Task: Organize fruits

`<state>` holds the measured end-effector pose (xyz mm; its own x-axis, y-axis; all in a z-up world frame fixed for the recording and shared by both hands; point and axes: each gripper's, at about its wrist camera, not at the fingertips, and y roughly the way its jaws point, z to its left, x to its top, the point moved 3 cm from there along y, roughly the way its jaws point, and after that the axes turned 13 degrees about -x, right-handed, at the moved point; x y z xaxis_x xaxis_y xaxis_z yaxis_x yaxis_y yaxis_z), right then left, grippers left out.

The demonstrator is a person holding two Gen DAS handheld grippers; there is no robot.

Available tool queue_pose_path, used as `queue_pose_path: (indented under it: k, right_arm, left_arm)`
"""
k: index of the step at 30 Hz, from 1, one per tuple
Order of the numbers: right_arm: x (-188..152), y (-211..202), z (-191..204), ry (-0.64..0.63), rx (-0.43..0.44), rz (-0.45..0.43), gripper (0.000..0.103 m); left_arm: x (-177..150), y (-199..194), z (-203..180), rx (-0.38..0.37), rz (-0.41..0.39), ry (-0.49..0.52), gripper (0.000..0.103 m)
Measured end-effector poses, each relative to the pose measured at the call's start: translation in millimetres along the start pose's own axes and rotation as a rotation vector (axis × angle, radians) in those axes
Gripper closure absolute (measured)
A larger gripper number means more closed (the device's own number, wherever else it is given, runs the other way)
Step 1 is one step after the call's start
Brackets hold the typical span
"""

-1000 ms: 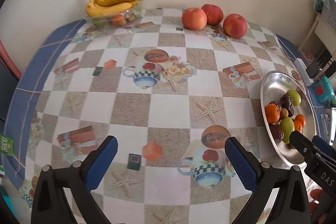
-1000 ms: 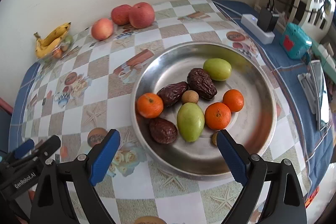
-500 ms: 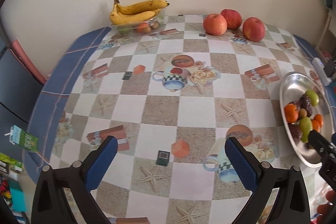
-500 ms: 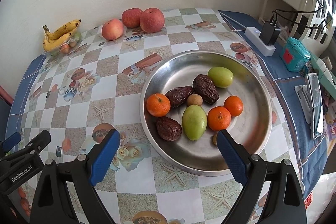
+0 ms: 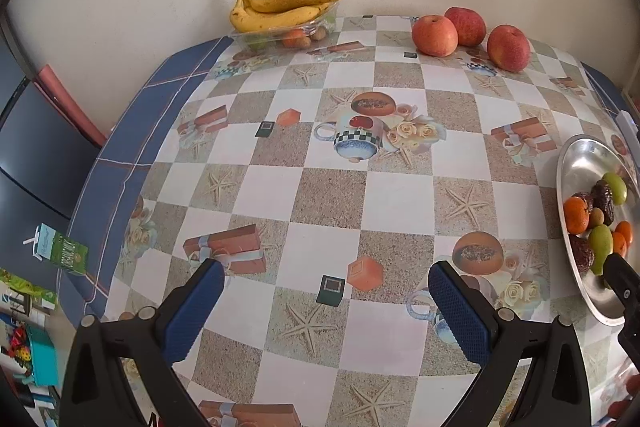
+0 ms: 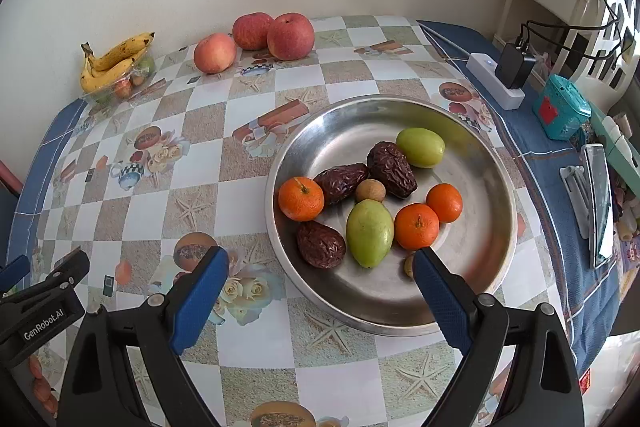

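Left to right. Left gripper [image 5: 326, 301]: jaws spread wide, nothing between them, above bare checkered tablecloth [image 5: 336, 195]. Over the last second its view has pulled back and up: bananas [image 5: 286, 7] in a clear container [image 5: 280, 35] by the wall and three apples [image 5: 468, 33] now sit lower in frame, and the table's left edge and floor have come into sight. Right gripper [image 6: 320, 275]: equally wide open, empty, above the near rim of the steel plate [image 6: 472, 267]; it has also risen, the plate showing smaller than before. Plate holds three oranges [image 6: 301, 199], two green fruits [image 6: 369, 231], three dark dates [image 6: 391, 169], two small brown round fruits [image 6: 370, 191], all mixed. No fruit shifted. Judgement: both grippers withdrawing; sorting either pending or paused, pictures do not settle which.
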<state>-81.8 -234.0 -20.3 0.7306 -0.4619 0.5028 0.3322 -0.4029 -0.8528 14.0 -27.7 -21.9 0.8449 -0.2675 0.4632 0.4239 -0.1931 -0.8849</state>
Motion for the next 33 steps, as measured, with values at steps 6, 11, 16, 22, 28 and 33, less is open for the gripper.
queue_pose_path:
  k: [6,11,16,22,28,33]
  right_arm:
    - [0,0,1,-0.011,-0.003,0.001,0.010]
    - [0,0,2,-0.015,-0.005,0.001,0.010]
    - [0,0,3,-0.018,-0.007,0.001,0.010]
    - [0,1,2,-0.022,-0.007,0.002,0.010]
    - [0,1,3,-0.021,-0.008,0.002,0.010]
    - [0,1,3,-0.021,-0.008,0.002,0.010]
  left_arm:
    - [-1,3,3,0.002,0.022,-0.018,0.000]
    - [-1,4,5,0.001,0.031,-0.036,0.000]
    - [-2,5,8,-0.003,0.046,-0.058,0.000]
    - [-2,7,10,-0.009,0.057,-0.072,0.000]
    - [-2,8,11,-0.010,0.062,-0.076,0.000]
    - [-2,9,12,-0.009,0.066,-0.084,0.000]
